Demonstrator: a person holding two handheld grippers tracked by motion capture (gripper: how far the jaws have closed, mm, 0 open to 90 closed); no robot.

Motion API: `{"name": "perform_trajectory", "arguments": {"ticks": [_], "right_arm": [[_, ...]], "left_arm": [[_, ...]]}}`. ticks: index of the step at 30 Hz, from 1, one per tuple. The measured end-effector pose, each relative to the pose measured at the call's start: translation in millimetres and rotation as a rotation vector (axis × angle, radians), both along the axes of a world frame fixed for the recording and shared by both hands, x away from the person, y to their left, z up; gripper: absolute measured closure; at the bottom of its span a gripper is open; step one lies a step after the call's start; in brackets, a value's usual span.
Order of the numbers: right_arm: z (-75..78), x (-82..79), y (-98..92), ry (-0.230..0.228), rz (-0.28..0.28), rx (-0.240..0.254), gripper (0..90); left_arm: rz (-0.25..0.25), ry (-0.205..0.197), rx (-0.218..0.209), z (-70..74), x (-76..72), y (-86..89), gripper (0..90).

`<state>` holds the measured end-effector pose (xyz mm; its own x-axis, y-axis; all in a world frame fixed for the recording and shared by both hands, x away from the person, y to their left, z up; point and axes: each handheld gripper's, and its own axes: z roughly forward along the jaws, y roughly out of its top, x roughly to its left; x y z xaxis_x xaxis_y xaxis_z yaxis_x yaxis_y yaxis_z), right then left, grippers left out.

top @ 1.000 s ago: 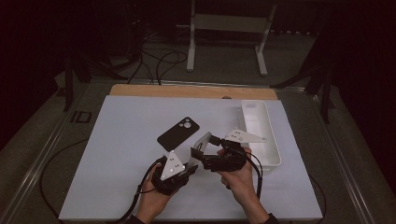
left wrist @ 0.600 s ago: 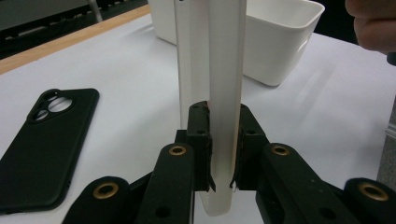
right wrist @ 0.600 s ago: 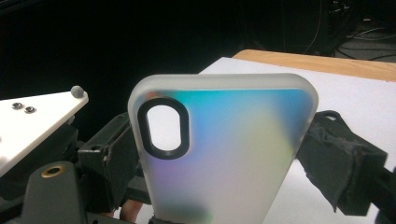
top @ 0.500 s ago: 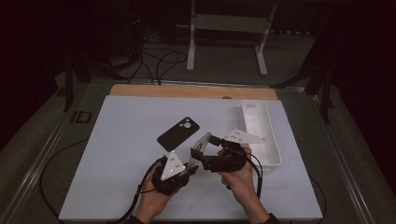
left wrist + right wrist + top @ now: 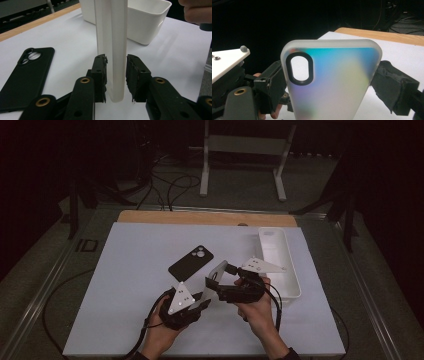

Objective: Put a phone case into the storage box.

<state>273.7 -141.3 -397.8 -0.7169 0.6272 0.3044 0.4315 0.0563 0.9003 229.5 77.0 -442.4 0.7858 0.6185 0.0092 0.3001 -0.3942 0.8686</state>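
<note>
Item: frosted phone case [image 5: 332, 82], held above the counter [image 5: 125, 270] across its width by right hand-held gripper [image 5: 216, 281]. Left hand-held gripper [image 5: 116, 75]: jaws just opening, right pad off the case edge; handover to right looks done. Black case [image 5: 191, 263] lies nearby.

You have two phone cases on hand: one black phone case [image 5: 191, 264] lying flat on the table [image 5: 125, 285], one translucent phone case [image 5: 329, 80] with an iridescent sheen held up off it. One white tray [image 5: 279, 262] sits at the table's right side. Two grippers: left gripper [image 5: 199, 304], right gripper [image 5: 216, 281].
</note>
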Motion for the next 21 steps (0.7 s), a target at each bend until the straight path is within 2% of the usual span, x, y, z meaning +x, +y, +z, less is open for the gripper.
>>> {"name": "perform_trajectory", "arguments": {"ticks": [4, 8, 12, 13, 14, 21], "right_arm": [[0.5, 0.7, -0.4, 0.001, -0.004, -0.004, 17.0], [0.7, 1.4, -0.6, 0.000, -0.005, -0.009, 17.0], [1.1, 2.0, -1.0, -0.002, -0.008, -0.011, 17.0], [1.1, 2.2, -1.0, -0.003, -0.009, -0.013, 17.0], [1.2, 2.6, -1.4, -0.004, -0.010, -0.015, 17.0], [1.2, 3.6, -2.5, -0.006, -0.014, -0.018, 17.0]], "left_arm": [[0.003, 0.001, 0.005, 1.3, -0.2, 2.1, 65.3], [0.017, -0.001, 0.006, 2.2, -0.3, 4.2, 56.1], [0.051, 0.000, -0.004, 3.2, -0.3, 10.6, 42.9], [0.075, -0.002, -0.018, 3.8, -0.8, 14.8, 42.9], [0.084, 0.000, -0.026, 4.2, -0.9, 17.3, 34.7], [0.125, -0.002, -0.040, 6.3, -1.2, 35.9, 14.2]]}}
